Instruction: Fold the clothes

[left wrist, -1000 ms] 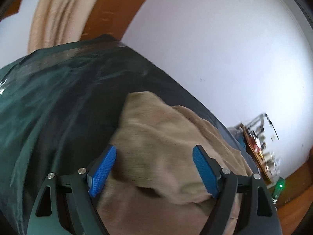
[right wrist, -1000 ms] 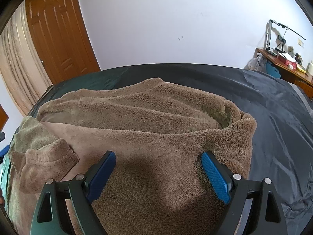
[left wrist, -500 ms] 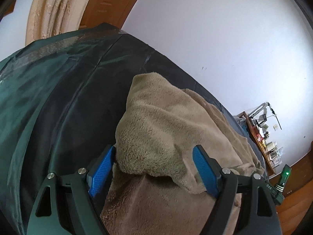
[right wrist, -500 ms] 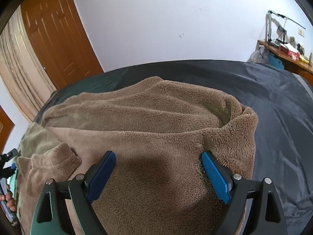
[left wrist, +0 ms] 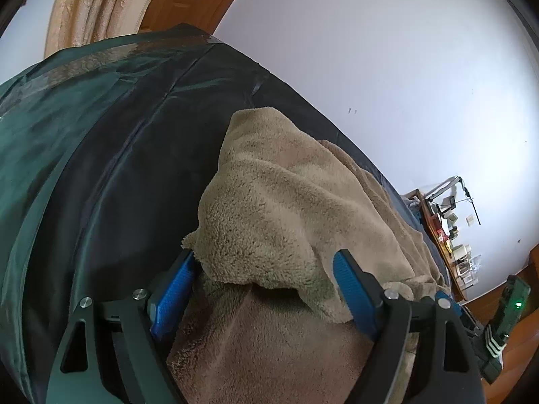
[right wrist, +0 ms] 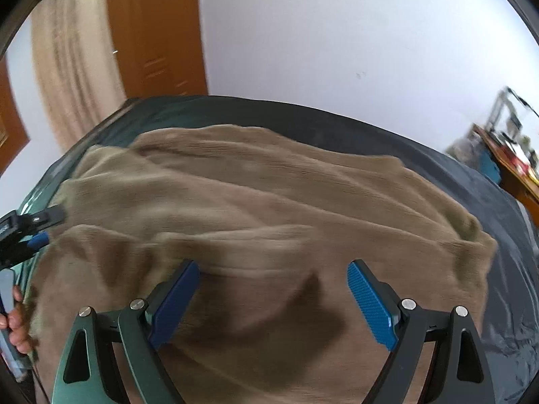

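A brown fleece garment lies spread over the dark bed cover. In the left wrist view a thick folded flap of the fleece lies between the blue pads of my left gripper. The jaws stand wide and do not squeeze it, though the flap's edge brushes the left pad. My right gripper hovers open just above the middle of the garment with nothing gripped; that view is blurred. One blue pad of the left gripper shows at the garment's left edge.
The bed's dark sheet runs on to the right of the garment. A wooden door and a beige curtain stand behind the bed, and a cluttered desk at the right wall. A hand shows at the left edge.
The right gripper has swung left across the garment, bringing the door and curtain into view. In the left view the fleece flap now lies folded over between the jaws.
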`<state>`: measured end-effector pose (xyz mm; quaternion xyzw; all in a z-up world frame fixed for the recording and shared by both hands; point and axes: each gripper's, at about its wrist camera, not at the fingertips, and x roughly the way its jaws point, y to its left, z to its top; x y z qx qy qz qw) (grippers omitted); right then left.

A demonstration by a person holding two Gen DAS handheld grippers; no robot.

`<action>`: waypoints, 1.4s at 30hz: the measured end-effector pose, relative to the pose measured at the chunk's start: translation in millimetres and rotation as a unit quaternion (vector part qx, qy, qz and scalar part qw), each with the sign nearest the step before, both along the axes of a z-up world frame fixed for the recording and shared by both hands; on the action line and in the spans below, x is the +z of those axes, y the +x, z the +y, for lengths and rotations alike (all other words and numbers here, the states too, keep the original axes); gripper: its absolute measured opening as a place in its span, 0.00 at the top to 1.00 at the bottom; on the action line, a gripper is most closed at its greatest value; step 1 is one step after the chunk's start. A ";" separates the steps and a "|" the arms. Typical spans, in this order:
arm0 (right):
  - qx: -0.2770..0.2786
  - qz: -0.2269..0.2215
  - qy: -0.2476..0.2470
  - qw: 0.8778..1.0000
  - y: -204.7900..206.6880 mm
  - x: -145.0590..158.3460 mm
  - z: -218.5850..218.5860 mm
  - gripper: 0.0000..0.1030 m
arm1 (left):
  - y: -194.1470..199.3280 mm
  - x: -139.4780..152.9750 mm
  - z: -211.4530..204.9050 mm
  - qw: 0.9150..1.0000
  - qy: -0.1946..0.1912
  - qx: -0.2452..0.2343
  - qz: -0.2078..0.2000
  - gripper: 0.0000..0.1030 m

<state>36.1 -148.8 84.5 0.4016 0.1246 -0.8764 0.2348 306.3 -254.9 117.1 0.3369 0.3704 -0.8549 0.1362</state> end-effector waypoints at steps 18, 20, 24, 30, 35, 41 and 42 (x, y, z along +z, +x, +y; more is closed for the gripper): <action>-0.111 -0.031 -0.018 0.993 13.6 -23.6 92.5 0.11 | -8.5 -3.8 -2.2 1.000 -0.001 -0.005 -0.009 0.17; -0.128 -0.022 -0.029 0.991 20.1 -19.1 111.2 0.11 | -8.6 -4.5 -2.7 1.000 -0.002 -0.005 -0.009 0.17; -0.132 -0.006 -0.073 0.989 27.2 -4.7 129.3 0.11 | -8.6 -5.5 -3.0 1.000 -0.005 -0.005 -0.008 0.17; -0.118 -0.015 -0.131 0.984 4.0 10.1 128.4 0.11 | -8.2 -5.8 -0.8 1.000 -0.010 -0.005 -0.009 0.17; -0.105 -0.035 -0.131 0.985 -18.1 1.4 108.2 0.11 | -7.6 -5.8 0.4 1.000 -0.012 -0.005 -0.010 0.17; -0.070 -0.063 -0.065 0.993 -24.5 -30.8 65.4 0.15 | -8.0 -4.0 2.7 1.000 -0.011 -0.004 -0.011 0.17; -0.064 -0.047 -0.043 0.996 -19.7 -31.9 59.8 0.17 | -8.0 -3.7 2.5 1.000 -0.011 -0.004 -0.012 0.17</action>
